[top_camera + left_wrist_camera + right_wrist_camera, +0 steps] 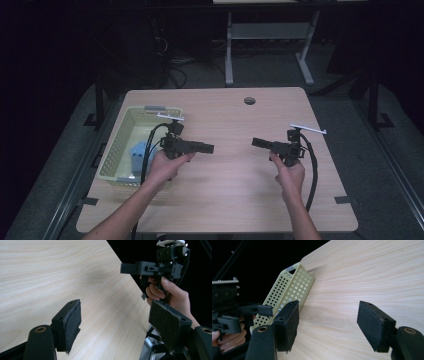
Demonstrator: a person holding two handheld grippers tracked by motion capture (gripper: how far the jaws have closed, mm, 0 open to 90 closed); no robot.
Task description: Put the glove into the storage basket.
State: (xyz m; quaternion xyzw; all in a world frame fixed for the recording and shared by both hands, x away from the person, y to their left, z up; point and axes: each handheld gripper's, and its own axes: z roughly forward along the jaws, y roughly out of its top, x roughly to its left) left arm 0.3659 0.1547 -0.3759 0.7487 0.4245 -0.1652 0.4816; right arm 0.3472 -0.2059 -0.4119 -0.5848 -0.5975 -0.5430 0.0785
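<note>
Two hand-held grippers face each other over the middle of the wooden table (235, 200). My left gripper (209, 148) points right, its jaws open with bare wood between them (117, 315). My right gripper (256, 142) points left, also open and empty (330, 315). A wide gap of table separates their tips. In the left gripper view the right gripper (126, 268) shows in a hand at the upper right. In the right gripper view the left gripper (265, 310) shows at the left edge.
A pale yellow perforated basket (116, 145) stands at the table's left edge, with a blue object (137, 156) inside; its wall (294, 287) shows in the right gripper view. A round cable hole (249, 100) sits near the far edge. White desk legs (229, 50) stand beyond.
</note>
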